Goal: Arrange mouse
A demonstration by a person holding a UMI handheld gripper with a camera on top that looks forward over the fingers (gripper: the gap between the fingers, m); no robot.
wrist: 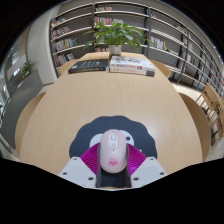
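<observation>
A white mouse (113, 146) with a pink mark on its back lies lengthwise between my fingers, nose pointing away from me. My gripper (113, 153) is shut on it, the magenta pads (93, 157) pressing both flanks. Under and around the mouse's front lies a dark rounded mouse mat (90, 132) on the round wooden table (70, 100). The mouse's rear end is hidden between the fingers. I cannot tell whether the mouse rests on the mat or hangs just above it.
At the table's far side lie a dark book (88, 67) and a lighter book (132, 66), with a potted plant (117, 35) behind them. Bookshelves (175, 40) line the back wall. A wooden chair (211, 100) stands to the right.
</observation>
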